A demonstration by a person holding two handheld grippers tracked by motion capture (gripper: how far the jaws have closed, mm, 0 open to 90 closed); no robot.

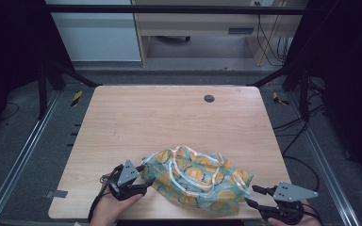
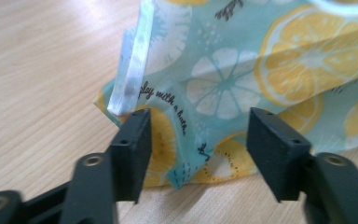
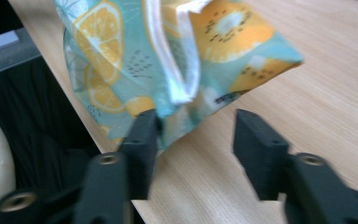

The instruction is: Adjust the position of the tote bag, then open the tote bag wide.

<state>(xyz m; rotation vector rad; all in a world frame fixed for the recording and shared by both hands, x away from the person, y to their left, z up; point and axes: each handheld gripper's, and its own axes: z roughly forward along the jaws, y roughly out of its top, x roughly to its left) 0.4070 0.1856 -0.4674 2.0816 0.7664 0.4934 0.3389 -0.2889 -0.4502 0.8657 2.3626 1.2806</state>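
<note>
Cloth (image 1: 195, 176) alone on bare table (image 1: 169, 117)

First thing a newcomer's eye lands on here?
The crumpled teal cloth with orange-slice print, lying at the near edge of the wooden table. Then the left gripper and right gripper, one at each end of it, both with jaws open and cloth corners between them.

Far half of table (image 1: 169, 117) bare wood: you pass freely there. Only mark: dark round grommet (image 1: 209, 98) near far edge, flush, no obstacle. Crumpled lemon-print cloth (image 1: 195, 176) blocks near-centre strip between your grippers. Bare wood left of cloth; right of it, narrow margin to table edge.
</note>
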